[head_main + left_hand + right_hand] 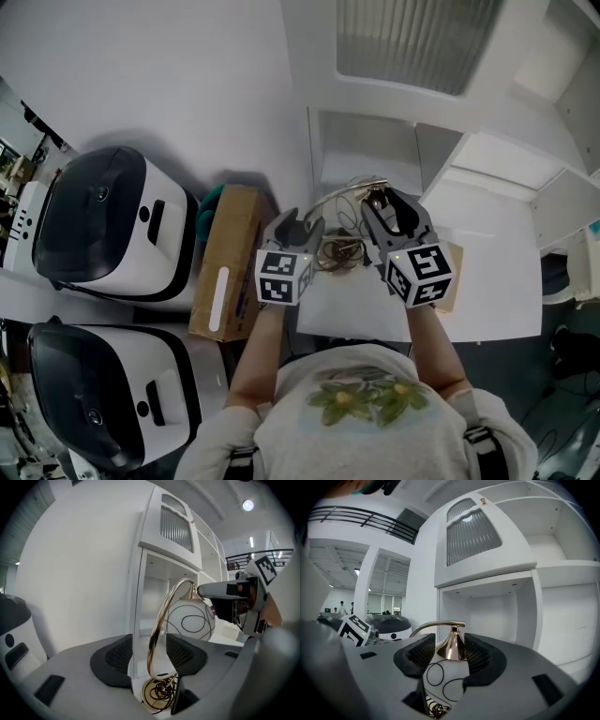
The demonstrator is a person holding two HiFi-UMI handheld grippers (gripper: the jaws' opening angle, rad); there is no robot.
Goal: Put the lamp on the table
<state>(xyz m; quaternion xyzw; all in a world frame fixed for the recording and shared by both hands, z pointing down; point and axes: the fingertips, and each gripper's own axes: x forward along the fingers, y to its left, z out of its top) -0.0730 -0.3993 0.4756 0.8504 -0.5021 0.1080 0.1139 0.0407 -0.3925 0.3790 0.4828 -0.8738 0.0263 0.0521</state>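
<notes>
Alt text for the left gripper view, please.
A curved gold lamp stem stands between the open jaws of the left claw. Its white globe shade hangs behind, its round base and coiled cord below, a white cabinet beyond.

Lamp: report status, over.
Left gripper open, stem between jaws. Right gripper open around brass cap. Lamp upright, base on table. Cord coiled on base.

White wall (141, 66), white open shelving (375, 150), a cardboard box (230, 262) alongside.
</notes>
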